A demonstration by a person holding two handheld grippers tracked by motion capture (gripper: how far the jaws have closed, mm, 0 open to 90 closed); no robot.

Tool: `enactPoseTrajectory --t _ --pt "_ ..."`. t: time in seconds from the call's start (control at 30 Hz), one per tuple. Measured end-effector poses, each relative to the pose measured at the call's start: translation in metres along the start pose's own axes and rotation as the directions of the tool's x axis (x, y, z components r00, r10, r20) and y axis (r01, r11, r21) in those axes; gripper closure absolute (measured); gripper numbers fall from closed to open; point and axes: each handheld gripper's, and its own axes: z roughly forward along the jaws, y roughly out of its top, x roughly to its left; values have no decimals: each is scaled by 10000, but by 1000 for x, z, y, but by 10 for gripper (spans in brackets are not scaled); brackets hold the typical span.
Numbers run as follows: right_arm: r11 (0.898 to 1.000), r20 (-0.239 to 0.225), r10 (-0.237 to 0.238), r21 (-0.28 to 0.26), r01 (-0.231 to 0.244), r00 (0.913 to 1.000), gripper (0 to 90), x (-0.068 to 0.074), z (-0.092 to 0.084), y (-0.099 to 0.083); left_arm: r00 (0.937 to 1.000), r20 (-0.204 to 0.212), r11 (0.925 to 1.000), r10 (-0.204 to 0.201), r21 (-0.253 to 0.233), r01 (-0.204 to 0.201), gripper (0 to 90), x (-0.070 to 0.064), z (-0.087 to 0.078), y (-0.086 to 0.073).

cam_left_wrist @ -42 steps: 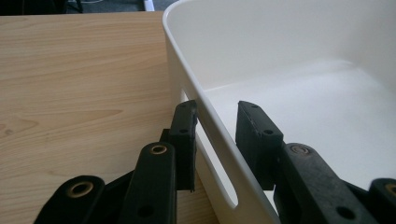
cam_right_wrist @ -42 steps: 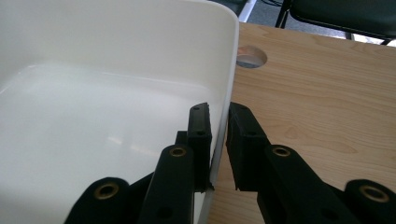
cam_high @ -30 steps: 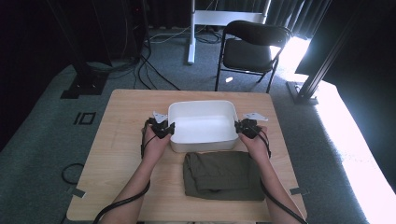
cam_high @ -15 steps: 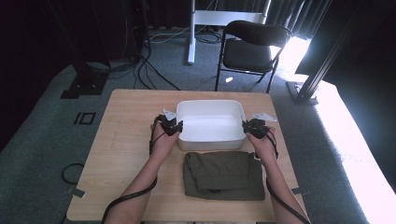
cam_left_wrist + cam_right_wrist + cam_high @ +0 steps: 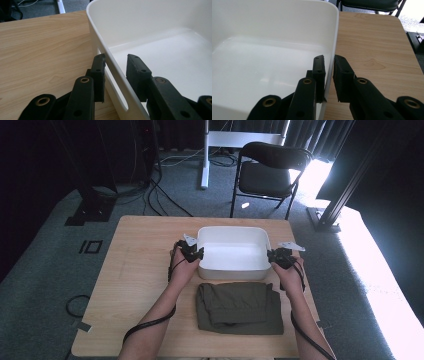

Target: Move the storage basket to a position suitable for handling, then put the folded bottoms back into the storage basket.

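White tub (image 5: 232, 254) sits mid-table, long axis running left-right, folded green cloth (image 5: 240, 307) just beside its near wall. Left gripper (image 5: 192, 252) pinches left short wall, right gripper (image 5: 280, 256) pinches right short wall; tub spans between hands.

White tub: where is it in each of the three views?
High view: white tub at table centre, beyond the folded cloth.
Left gripper view: tub fills the right side, its wall between the jaws.
Right gripper view: tub fills the left.
Shared landmark: wooden table.
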Motion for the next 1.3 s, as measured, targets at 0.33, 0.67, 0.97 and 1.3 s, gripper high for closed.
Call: enactPoseTrajectory --t 0.33,0.67,0.97,1.3 --pt "9995 118 319 -26 -319 9994 809 -13 -3 -2 9997 103 9996 221 152 -223 703 -11 9 7" --pt "9997 128 239 -22 -239 9996 807 -15 -4 -2 9998 154 9998 143 144 -146 704 -11 9 7" --pt "9998 107 211 -18 -211 9997 803 -15 -4 -2 9998 220 9999 20 104 -22 703 -11 9 6" --pt "9994 -945 -318 -186 301 9950 413 -19 -6 4 9968 739 9995 -301 83 295 400 -2 4 13"
